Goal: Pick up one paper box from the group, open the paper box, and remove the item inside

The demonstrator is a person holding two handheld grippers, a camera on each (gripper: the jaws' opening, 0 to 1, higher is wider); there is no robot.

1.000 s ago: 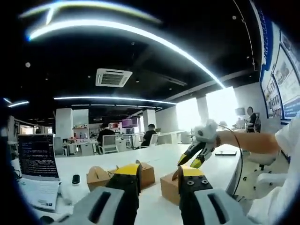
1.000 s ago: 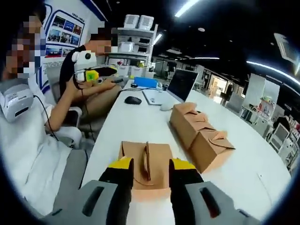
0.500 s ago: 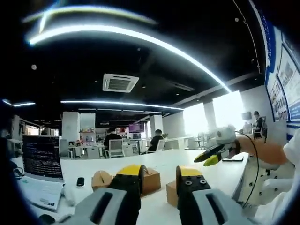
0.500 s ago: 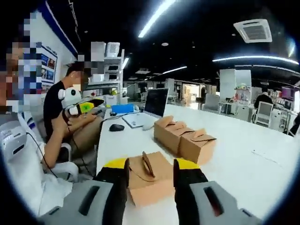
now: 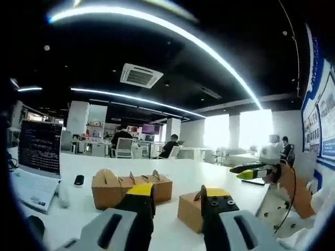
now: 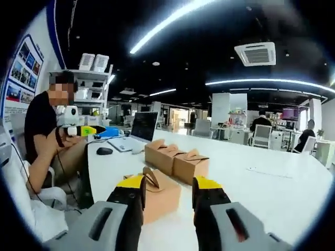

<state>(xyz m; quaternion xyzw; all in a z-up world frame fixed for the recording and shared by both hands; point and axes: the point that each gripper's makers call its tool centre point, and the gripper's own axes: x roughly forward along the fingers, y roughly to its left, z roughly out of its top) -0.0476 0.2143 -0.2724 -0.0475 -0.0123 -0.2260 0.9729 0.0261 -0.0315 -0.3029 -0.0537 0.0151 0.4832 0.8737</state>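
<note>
with both hand-held grippers apart and holding nothing, lower right hand-held gripper (image 6: 166, 191) squarely over near brown paper box (image 6: 157, 194) on white table (image 6: 272, 193), clamping its raised handle gently.

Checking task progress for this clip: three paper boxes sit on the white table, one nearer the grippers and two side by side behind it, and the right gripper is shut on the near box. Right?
Not quite. In the right gripper view the right gripper is open, its jaws either side of the near box without gripping it. The two boxes and white table are as stated.

Open office — desks (image 6: 272, 172), laptop (image 5: 36, 157)
</note>
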